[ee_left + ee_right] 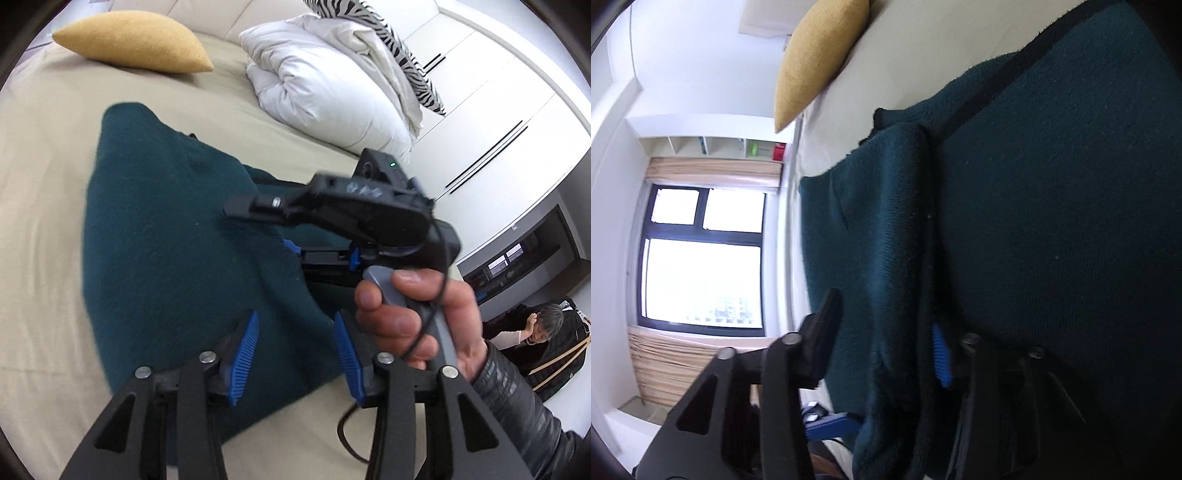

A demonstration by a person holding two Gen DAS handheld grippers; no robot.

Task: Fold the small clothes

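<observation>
Your left gripper (295, 354) hangs with its two blue-padded fingers (243, 360) spread wide, and nothing sits between them; below and past the gap lies the dark teal garment (177, 243), which the pads do not touch as far as the left wrist view shows. That garment is a thick fleecy piece spread on the beige bed sheet (40, 229), with its near edge reaching under your left tool. Just to the right of the left fingers, your right hand (417, 321) wraps the grey handle of the right gripper (882, 354), whose black body crosses above the cloth. In the right wrist view, rolled on its side, a folded thickness of the teal cloth runs between that tool's two fingers: the blue pad (941, 354) on one side lies against the fabric, while the black finger on the other side stands just off its edge. The jaws look only part-closed around that fold, and you cannot tell from these views whether the cloth is truly pinched. A mustard cushion (133, 40) rests at the far end of the bed, beside a bundled white duvet (332, 85) with a zebra-print pillow (402, 48) on it.
</observation>
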